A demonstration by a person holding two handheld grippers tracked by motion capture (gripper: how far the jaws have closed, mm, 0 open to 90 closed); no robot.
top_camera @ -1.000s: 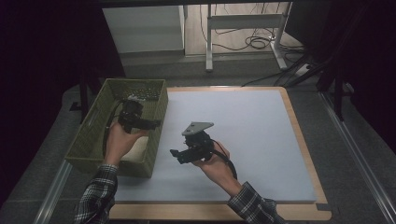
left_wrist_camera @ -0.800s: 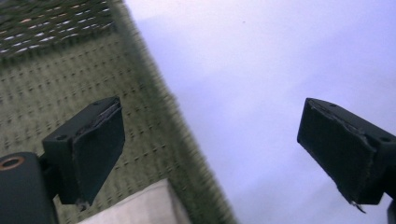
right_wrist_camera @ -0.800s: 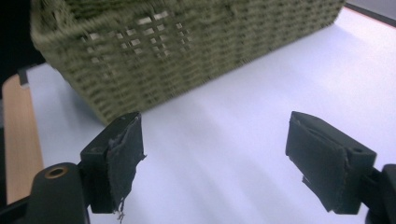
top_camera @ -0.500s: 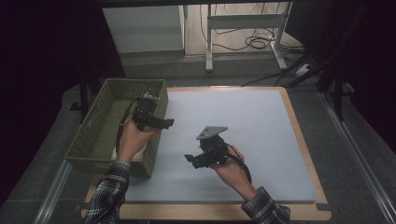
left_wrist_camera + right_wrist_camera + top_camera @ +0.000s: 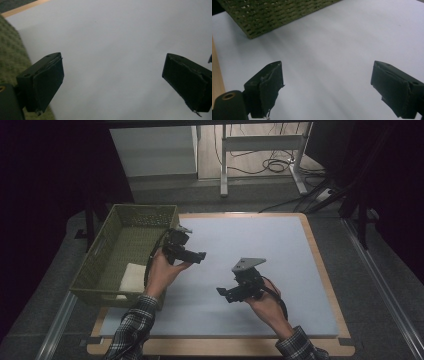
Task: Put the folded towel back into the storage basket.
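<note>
1. While the person's two hands are hovering over the pale mat (image 5: pixel 280 250) covering the desk (image 5: pixel 320 265), the left tool (image 5: pixel 197 256) is sitting just right of the green basket (image 5: pixel 100 255), above the mat's left edge.
2. In the left gripper view, the left tool (image 5: pixel 112 82) is showing its jaws standing wide apart, with nothing between them but bare mat (image 5: pixel 112 45); a strip of the basket's woven wall (image 5: pixel 10 50) is running along the left of that view.
3. The right tool (image 5: pixel 223 293) is hanging over the near middle of the mat, well apart from the basket, with its grey three-cornered plate (image 5: pixel 248 264) tilting on top.
4. In the right gripper view, the right tool (image 5: pixel 327 87) is also spread wide, its jaws having just been opening, and only bare mat (image 5: pixel 332 50) is lying between them; the basket's wall (image 5: pixel 274 12) is showing at the far left of that view.
5. A folded white cloth (image 5: pixel 131 276) is lying inside the basket at its near end, touching the basket floor and apart from both tools.
6. Nothing is standing between either tool and the basket.
7. Beyond the far edge of the desk, metal frame legs (image 5: pixel 224 165) and cables (image 5: pixel 272 165) are lying on the floor, well apart from the work.
</note>
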